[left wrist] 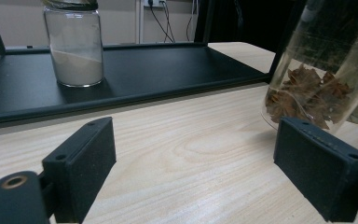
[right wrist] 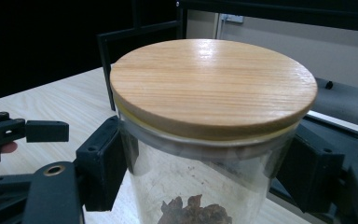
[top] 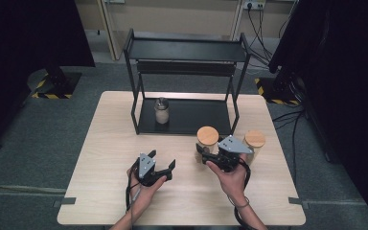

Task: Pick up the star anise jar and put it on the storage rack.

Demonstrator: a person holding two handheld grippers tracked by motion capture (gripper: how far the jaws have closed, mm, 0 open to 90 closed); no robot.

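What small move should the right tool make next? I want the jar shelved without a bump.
Probably carry it toward the rack's lower shelf. The right tool is shut on the star anise jar, which appears tilted off the table in the left gripper view, and the shelf has room beside the powder jar.

powder jar (left wrist: 74, 44) top cropped

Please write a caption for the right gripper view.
Right gripper shut on a wooden-lidded glass jar.

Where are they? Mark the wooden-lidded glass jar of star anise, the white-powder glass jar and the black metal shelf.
Wooden-lidded glass jar of star anise (right wrist: 213, 86): right gripper view, lid top.
White-powder glass jar (left wrist: 76, 51): left gripper view, glass wall.
Black metal shelf (top: 196, 117): high view, bottom tray.
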